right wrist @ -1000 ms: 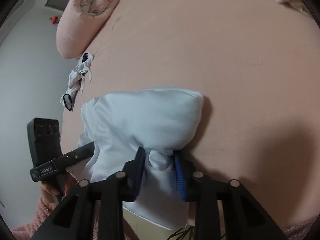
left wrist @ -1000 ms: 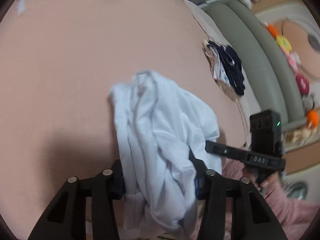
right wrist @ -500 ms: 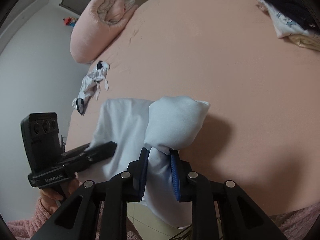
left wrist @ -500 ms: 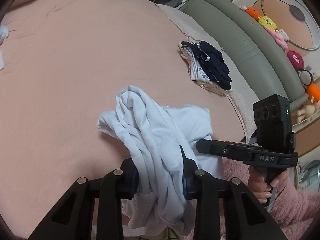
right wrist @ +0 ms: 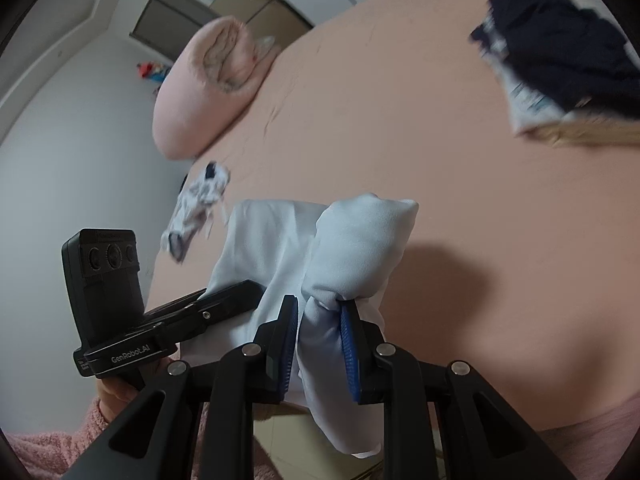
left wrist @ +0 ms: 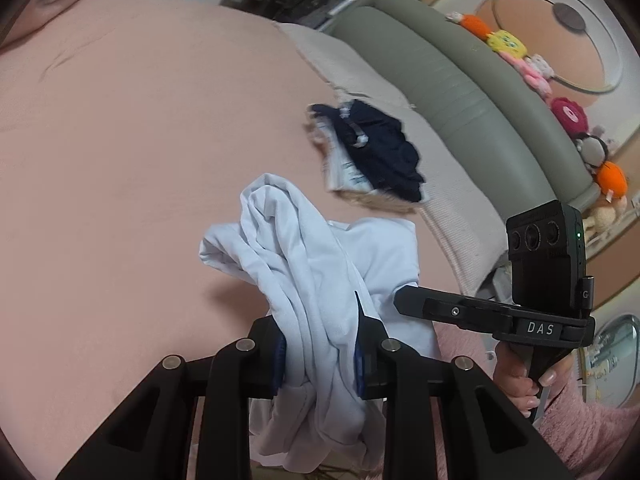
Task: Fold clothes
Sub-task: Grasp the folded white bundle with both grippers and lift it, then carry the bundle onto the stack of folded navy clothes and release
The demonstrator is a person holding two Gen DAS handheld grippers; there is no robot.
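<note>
a pink-sheeted bed (left wrist: pixel 120 140) meets a grey-green padded headboard (left wrist: pixel 460 92), with pale grey walls (right wrist: pixel 60 140).

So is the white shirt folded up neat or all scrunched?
Scrunched. The white shirt hangs in bunched wrinkles, pinched by the left claw and the right claw, above the pink bed.
</note>
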